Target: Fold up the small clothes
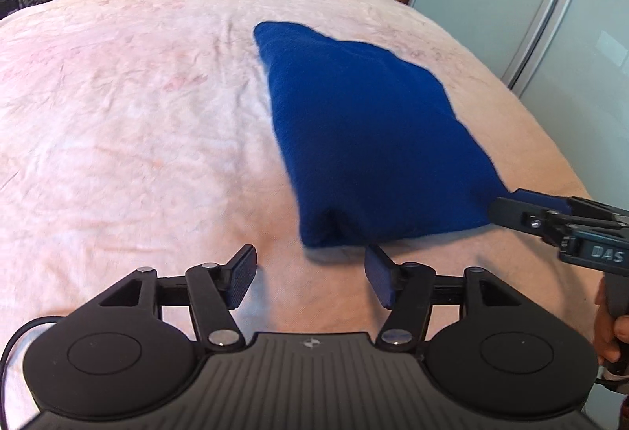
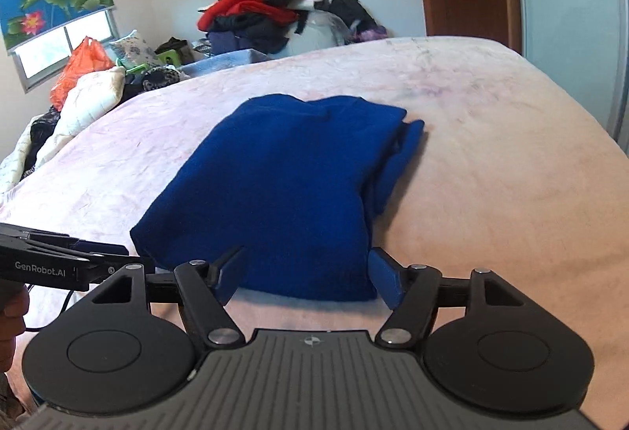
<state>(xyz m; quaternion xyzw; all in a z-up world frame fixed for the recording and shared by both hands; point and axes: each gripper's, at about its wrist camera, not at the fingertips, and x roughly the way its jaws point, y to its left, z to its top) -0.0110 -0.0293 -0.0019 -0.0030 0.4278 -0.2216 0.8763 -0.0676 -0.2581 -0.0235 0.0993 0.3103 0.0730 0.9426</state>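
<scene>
Pink bedding fills the left wrist view; our left gripper stands open and empty just short of the folded blue garment, at its near left corner. From the right wrist, the right gripper is open too, its pads straddling the garment's near edge without pinching it. We judge the fold done; we should back both out level, so no pad drags the top layer.
</scene>
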